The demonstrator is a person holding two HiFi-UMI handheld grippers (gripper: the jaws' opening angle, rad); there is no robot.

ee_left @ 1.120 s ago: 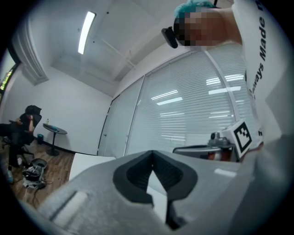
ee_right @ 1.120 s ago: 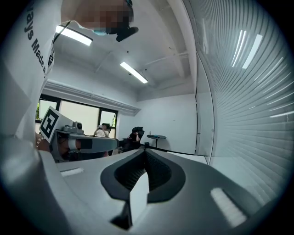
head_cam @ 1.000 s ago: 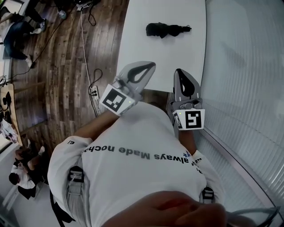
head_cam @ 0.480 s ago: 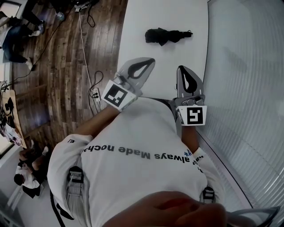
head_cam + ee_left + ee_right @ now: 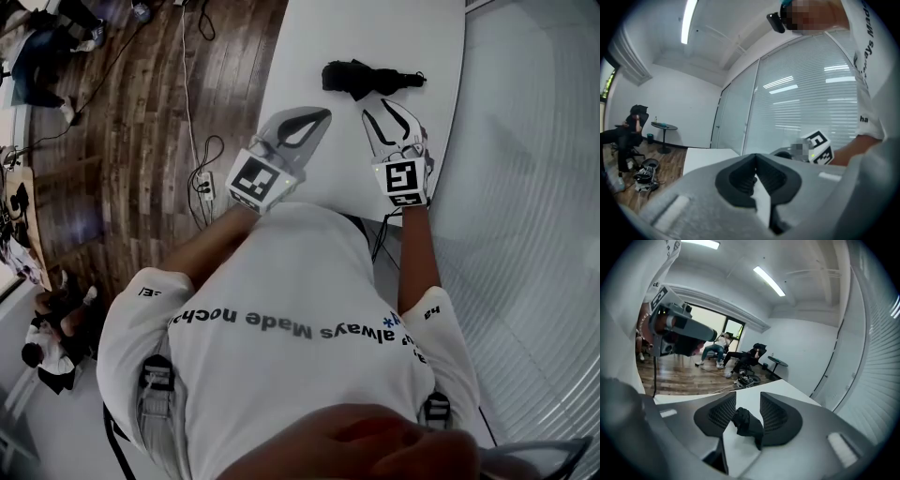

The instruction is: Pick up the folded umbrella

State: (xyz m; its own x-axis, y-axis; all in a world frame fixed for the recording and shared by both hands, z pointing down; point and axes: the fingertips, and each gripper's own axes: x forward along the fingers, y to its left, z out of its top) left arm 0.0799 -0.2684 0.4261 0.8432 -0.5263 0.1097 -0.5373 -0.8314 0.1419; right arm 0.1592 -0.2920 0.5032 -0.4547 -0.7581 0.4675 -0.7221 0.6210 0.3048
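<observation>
The folded black umbrella (image 5: 370,78) lies on the white table (image 5: 319,56) near its right edge, loose fabric bunched at its left end. My right gripper (image 5: 395,110) hovers just short of the umbrella, and its jaws are opening. In the right gripper view the umbrella (image 5: 747,423) shows through the gap of the right gripper (image 5: 748,396), farther off on the table and touching neither pad. My left gripper (image 5: 315,115) is over the table to the left, shut and empty. Its jaw tips meet at the left gripper (image 5: 756,157) in its own view.
The table's near edge (image 5: 319,197) is under my hands. A wood floor (image 5: 122,141) with cables and a power strip (image 5: 199,191) lies to the left. A glass wall with blinds (image 5: 534,187) runs close along the right. Seated people (image 5: 740,357) are across the room.
Both grippers moved forward over the table toward the umbrella, the right one farther. The right gripper's jaws went from shut to parted.
</observation>
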